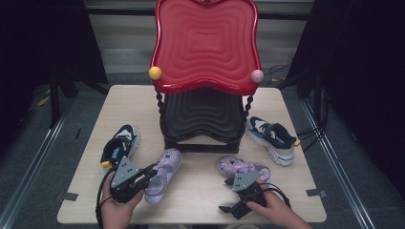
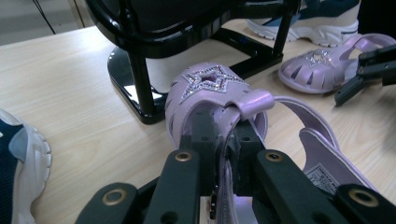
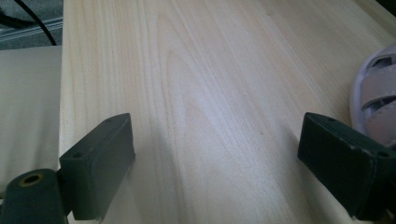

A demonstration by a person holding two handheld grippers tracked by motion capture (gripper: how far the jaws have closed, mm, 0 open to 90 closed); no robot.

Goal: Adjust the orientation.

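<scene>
**Left tool clamped on a lilac sandal before a two-tier rack**

While the pale wooden surface point(image 1: 200, 200) carries everything, the largest item on it is the rack point(image 1: 204, 86), whose red upper tray point(image 1: 205, 45) tilts toward the camera above a black lower tray point(image 1: 203, 114); both tiers appear empty, so they are presumably where the footwear is meant to go. Two dark blue trainers flank the rack, one at the left point(image 1: 121, 145) and one at the right point(image 1: 273, 138), each lying on the wood near the base. Between them sit two lilac sandals. The left sandal point(image 2: 219, 100) rests near the front edge of the surface just ahead of the rack's base, and the left tool point(image 1: 141, 180) is clenched on its heel strap: in the left gripper view the jaws pinch the thin strap between them, a grip that suits a light, flexible shoe and leaves the sole free for setting down. The right sandal point(image 1: 241, 168) lies untouched just beside the right tool point(image 1: 234, 202), whose jaws stand wide apart over bare wood, released and grasping nothing, probably waiting its turn.
</scene>
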